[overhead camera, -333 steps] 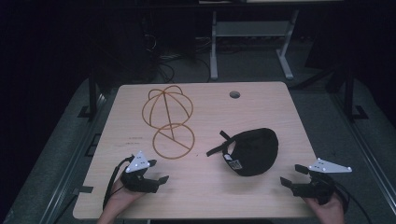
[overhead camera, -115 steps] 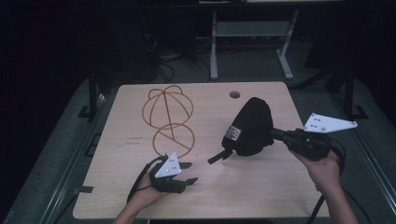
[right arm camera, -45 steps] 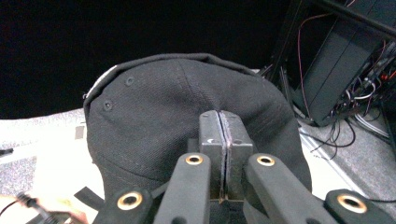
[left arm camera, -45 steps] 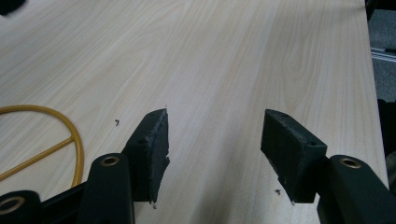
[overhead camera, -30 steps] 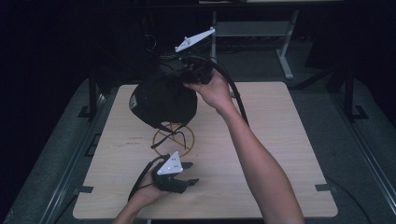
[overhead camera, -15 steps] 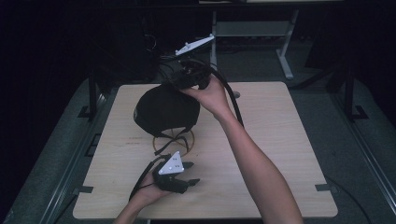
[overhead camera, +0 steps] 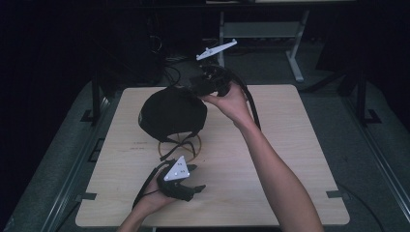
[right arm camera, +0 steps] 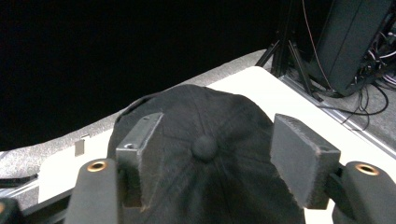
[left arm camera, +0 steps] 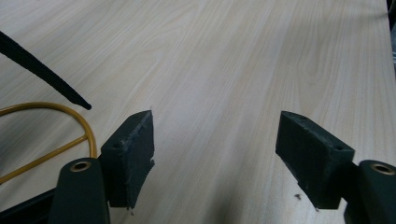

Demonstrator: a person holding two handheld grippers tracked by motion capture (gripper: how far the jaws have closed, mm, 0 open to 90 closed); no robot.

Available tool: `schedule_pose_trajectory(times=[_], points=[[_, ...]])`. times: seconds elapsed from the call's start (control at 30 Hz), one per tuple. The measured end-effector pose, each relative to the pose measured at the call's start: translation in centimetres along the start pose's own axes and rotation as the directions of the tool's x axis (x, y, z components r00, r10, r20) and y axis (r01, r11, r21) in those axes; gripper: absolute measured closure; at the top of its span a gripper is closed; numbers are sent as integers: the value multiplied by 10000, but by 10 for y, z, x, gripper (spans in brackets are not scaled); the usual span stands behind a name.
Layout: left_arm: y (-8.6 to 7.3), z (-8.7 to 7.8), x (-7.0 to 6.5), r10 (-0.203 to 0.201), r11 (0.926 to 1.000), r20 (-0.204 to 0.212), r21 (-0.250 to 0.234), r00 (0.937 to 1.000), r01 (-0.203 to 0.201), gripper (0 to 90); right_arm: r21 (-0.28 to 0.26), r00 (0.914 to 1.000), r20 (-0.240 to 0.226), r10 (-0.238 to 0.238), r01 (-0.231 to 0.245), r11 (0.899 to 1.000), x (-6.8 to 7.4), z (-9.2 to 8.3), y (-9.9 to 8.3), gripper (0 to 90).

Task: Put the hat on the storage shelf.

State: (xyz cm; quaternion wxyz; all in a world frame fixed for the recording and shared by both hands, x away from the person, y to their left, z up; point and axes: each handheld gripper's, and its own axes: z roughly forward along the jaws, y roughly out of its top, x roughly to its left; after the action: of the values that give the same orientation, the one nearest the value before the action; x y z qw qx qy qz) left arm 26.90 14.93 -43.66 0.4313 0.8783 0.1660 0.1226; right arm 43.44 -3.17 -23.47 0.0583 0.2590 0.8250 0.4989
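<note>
A black cap (overhead camera: 171, 113) rests crown-up on the gold wire stand (overhead camera: 181, 145) at the table's middle left. My right gripper (overhead camera: 187, 89) hovers at the cap's far right side, pointing down at it. Its jaws have just been opening, and in the right gripper view the right gripper (right arm camera: 219, 123) stands open with the cap's crown (right arm camera: 205, 116) and its button below, pads off the cloth. Near the front edge my left gripper (overhead camera: 196, 177) lies low. The jaws of the left gripper (left arm camera: 215, 135) have just been opening over bare wood. The stand's ring (left arm camera: 70, 112) and a black strap (left arm camera: 42, 79) lie to their left.
The pale wooden table (overhead camera: 300, 145) is bare on its right half, apart from the person's right forearm (overhead camera: 275, 174) reaching across it. Dark floor, cables and a metal frame (overhead camera: 290, 43) lie beyond the far edge.
The right hand has lowered the cap onto the wire stand and its jaws have opened off it. The left gripper's jaws stand wider apart; that hand stayed put.
</note>
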Motion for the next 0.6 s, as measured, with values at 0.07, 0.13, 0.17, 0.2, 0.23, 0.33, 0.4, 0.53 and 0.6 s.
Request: schedule_pose_trajectory(times=[0.07,0.13,0.17,0.2,0.23,0.33,0.4,0.53,0.6], points=[[-1,-1,0,5,10000,-43,-33,10000,-6,272,18,10000,32,17,-17,10000,-2,-4,-3,321],[-2,-2,0,-115,9999,-37,-130,9999,114,271,50,9999,73,147,-148,9999,-5,-8,-5,305],[-3,-2,0,-118,9999,-63,-121,9999,118,271,42,9998,72,176,-176,9998,-6,-9,-6,303],[-3,-3,1,-112,9999,-93,-104,9999,111,272,-39,9997,116,202,-201,9998,-8,-12,-8,303],[-3,-3,1,-160,9997,-87,-158,9998,159,272,-53,9996,138,255,-254,9997,-8,-13,-9,302],[-4,-3,2,-276,9994,-151,-195,9995,274,271,15,9990,219,387,-387,9992,-11,-17,-12,280],[-5,-3,3,-265,9996,-145,-109,9995,263,271,-25,9990,183,409,-408,9992,-13,-19,-13,280],[-5,-4,4,-341,9993,-137,-163,9993,339,271,-65,9990,160,424,-423,9991,-14,-24,-16,257],[-5,-3,4,-322,9995,-127,-81,9994,321,266,-163,9992,-24,400,-400,9991,-15,-26,-18,253]])
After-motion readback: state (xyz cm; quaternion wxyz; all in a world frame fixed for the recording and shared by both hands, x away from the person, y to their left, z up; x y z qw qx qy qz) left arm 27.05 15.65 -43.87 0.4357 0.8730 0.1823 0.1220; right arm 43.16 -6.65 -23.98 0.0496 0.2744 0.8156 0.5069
